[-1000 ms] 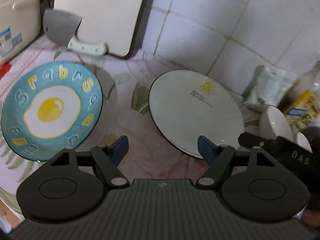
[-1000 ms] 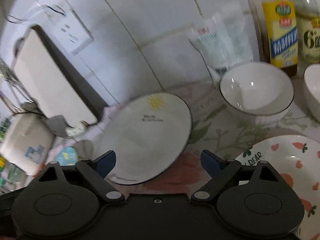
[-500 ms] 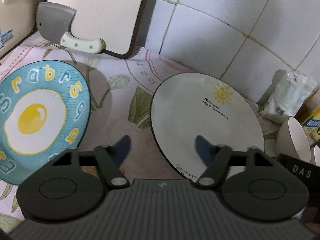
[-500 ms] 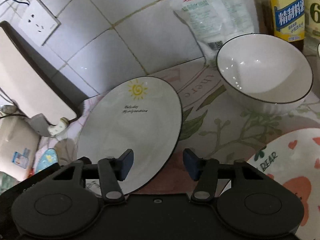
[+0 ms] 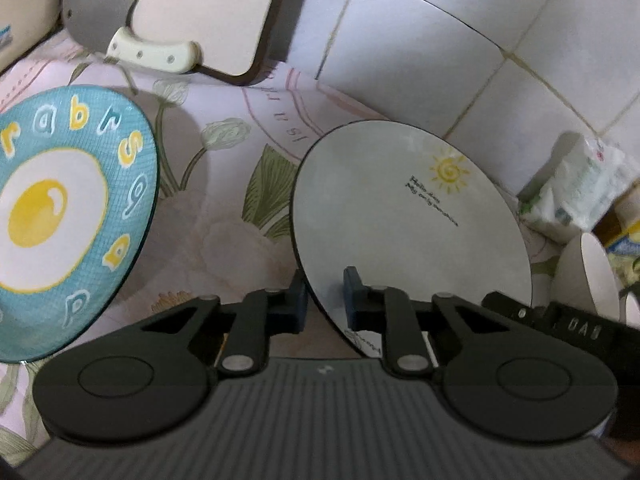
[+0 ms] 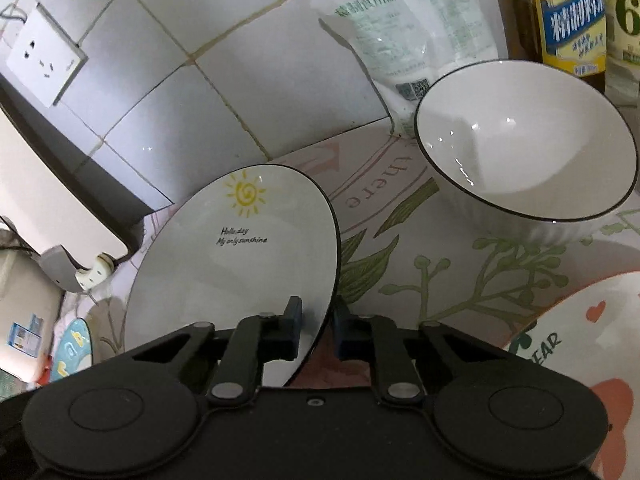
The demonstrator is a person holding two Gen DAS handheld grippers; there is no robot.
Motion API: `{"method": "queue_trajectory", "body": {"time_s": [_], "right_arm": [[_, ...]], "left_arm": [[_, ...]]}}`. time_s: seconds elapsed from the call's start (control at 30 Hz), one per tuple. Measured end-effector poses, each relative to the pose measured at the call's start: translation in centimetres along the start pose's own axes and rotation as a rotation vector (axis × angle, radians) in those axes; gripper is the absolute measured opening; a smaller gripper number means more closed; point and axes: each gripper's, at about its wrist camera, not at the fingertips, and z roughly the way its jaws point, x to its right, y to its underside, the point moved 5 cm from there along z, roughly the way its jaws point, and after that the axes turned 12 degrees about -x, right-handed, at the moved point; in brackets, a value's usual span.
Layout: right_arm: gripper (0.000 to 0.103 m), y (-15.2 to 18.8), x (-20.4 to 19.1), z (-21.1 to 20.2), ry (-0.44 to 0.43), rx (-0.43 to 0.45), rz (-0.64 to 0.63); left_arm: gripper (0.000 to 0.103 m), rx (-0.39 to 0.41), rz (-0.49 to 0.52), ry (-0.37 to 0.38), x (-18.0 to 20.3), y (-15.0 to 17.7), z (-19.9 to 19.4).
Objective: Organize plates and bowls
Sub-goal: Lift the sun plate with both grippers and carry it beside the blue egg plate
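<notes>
A white plate (image 5: 400, 220) with a yellow sun and a thin black rim lies on the floral cloth. My left gripper (image 5: 325, 298) has its blue pads closing onto the plate's near left rim, with the rim pinched between them. From the other side, my right gripper (image 6: 318, 320) is closing on the near right rim of the same plate (image 6: 232, 272), one pad above and one below. A blue plate with a fried-egg picture (image 5: 60, 216) lies to the left. A white bowl (image 6: 528, 140) stands to the right.
A cleaver (image 5: 104, 16) leans by a cutting board (image 5: 192, 8) against the tiled wall at the back left. A salt bag (image 6: 400, 20) and oil bottles (image 6: 568, 16) stand behind the bowl. A strawberry-print plate (image 6: 580, 340) lies at the near right.
Both grippers came forward and down to the white sun plate. Their jaws went from wide open to closed on its rim, one on each side.
</notes>
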Motion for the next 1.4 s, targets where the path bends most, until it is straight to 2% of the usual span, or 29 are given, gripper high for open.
{"method": "queue_trajectory", "body": {"time_s": [0.1,0.2,0.3,0.6,0.77,1.1,1.4], "right_arm": [[0.017,0.3,0.1,-0.5,-0.008,-0.019,-0.002],[0.019,1.0,-0.9,-1.6,-0.028,-0.010,-0.060],[0.020,2.0,-1.7,-2.4,-0.024,-0.023,-0.100],[0.022,6.0,-3.5,-7.1,-0.091,-0.004,-0.147],[0.022,8.8,-5.2,-8.4,-0.081,-0.007,-0.195],[0.022,13.6,-4.0,-9.5,-0.077,-0.020,-0.175],[0.022,15.7,-2.7,-7.9,-0.074,-0.044,-0.167]], "left_arm": [[0.017,-0.016,0.043,-0.015,0.2,0.1,-0.6],[0.017,0.033,0.105,-0.060,0.5,0.5,-2.1],[0.017,0.043,0.137,-0.088,0.3,1.3,-3.5],[0.017,0.080,0.158,-0.034,-2.0,4.8,-9.2],[0.017,0.120,0.201,-0.060,-2.7,7.0,-11.9],[0.017,0.084,0.214,-0.042,-4.2,11.6,-12.3],[0.017,0.068,0.227,-0.053,-5.0,13.2,-10.7]]}}
